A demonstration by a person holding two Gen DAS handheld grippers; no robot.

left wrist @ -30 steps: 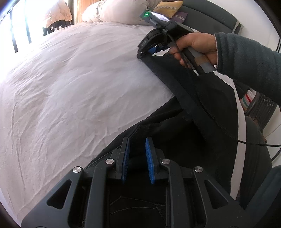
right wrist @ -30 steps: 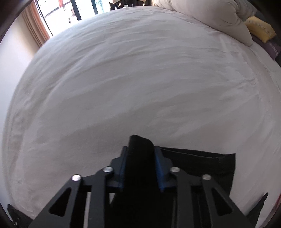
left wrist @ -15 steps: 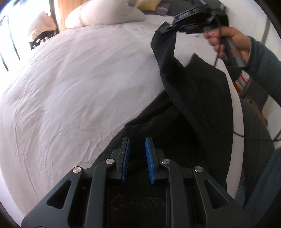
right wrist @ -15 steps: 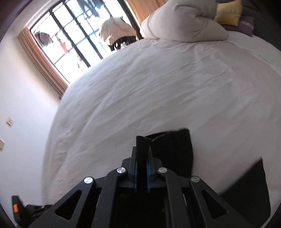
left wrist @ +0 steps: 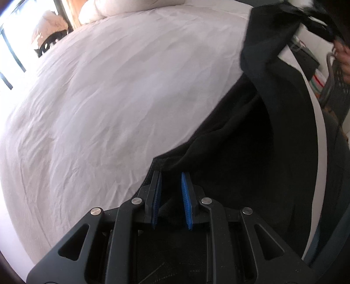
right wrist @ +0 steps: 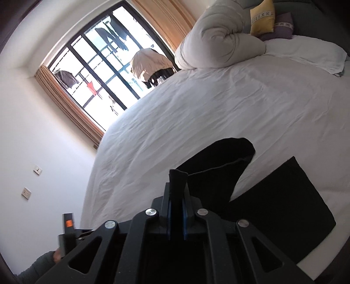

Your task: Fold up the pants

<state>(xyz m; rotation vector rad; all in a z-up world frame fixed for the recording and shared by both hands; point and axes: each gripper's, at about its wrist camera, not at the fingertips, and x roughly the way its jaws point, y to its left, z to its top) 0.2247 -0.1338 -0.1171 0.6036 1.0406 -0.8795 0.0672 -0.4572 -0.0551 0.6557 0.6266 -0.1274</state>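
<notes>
Left gripper [left wrist: 171, 192]: the two blue-padded black jaws stand apart with a visible gap; black fabric lies under and between them, and whether the pads grip it cannot be told. Right gripper [right wrist: 176, 213]: the jaws are clenched on a narrow upright fold of the black fabric pants [right wrist: 280, 209], which protrudes above the fingertips. In the left wrist view, the pants [left wrist: 251, 153] run from the left jaws up and to the right, rising off the bed to a raised end at the upper right, where the blurred right gripper [left wrist: 315, 19] holds them. In the right wrist view, one pant leg hangs curled just beyond the jaws, and the other lies flat on the white wrinkled bed sheet [right wrist: 218, 104] to the right. Farther back, a rolled white duvet [right wrist: 218, 41] rests at the head of the bed, with a yellow cushion [right wrist: 262, 19] and a purple cushion [right wrist: 282, 26] behind it. A black-barred window [right wrist: 98, 63] with tan curtains occupies the far wall.
</notes>
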